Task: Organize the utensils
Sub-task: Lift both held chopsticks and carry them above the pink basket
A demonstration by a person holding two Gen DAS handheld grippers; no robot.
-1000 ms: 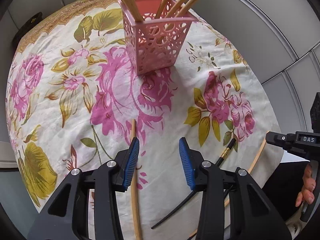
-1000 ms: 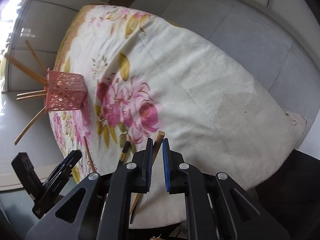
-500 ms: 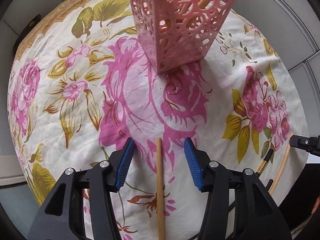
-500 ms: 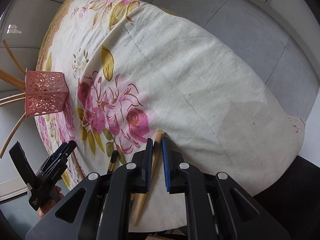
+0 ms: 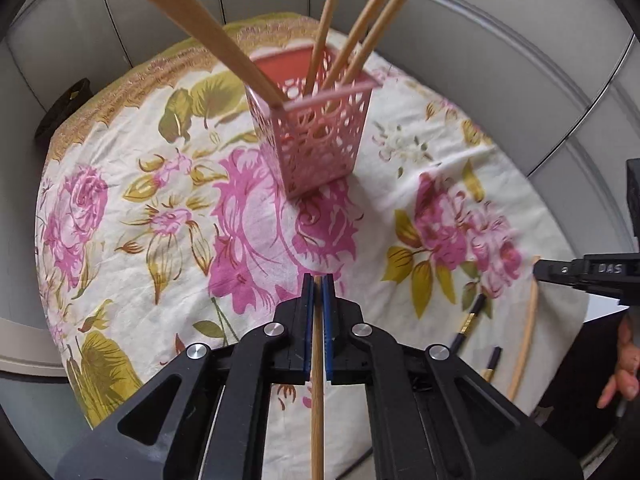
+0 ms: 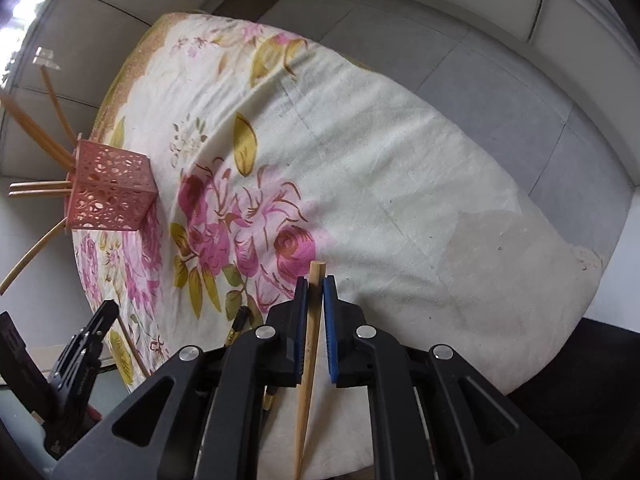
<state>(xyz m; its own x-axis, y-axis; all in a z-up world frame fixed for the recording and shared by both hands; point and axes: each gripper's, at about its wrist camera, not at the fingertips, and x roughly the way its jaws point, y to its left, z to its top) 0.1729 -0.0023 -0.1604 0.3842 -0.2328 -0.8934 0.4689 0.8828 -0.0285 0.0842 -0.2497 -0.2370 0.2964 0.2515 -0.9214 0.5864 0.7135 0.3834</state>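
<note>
Left gripper [image 5: 318,292]: jaws have just been closing & now clamp a thin wooden stick [image 5: 317,400] between the blue pads; the stick runs straight down betw. the black arms toward the bottom edge, its tip level w/ the pad ends. Right gripper [image 6: 315,292]: jaws together on a tapered wooden chopstick [image 6: 307,360]; blunt end pokes out just past the pads, thin end points back under the gripper.

Near edge of the tabletop [image 5: 260,220], covered w/ a cream floral cloth: in the left wrist view a dark chopstick w/ a gold band [image 5: 470,320] lies to the right of the left gripper, a second dark piece [image 5: 493,362] just beside it, and a pale stick [image 5: 525,344] further right at the cloth's edge. The right gripper's black body shows at the far right of that view, w/ a person's fingers [image 5: 624,364] below it.

Further off, mid-cloth: pink cut-out holder [image 5: 316,136] stands upright, well apart from both grippers. In it: a flat wooden spatula [image 5: 192,28] leaning left and three thin wooden sticks [image 5: 380,12] leaning right. Right wrist view shows the same holder [image 6: 110,192] at far left, sticks fanning out.

Beyond: grey floor tiles [image 6: 500,92].
</note>
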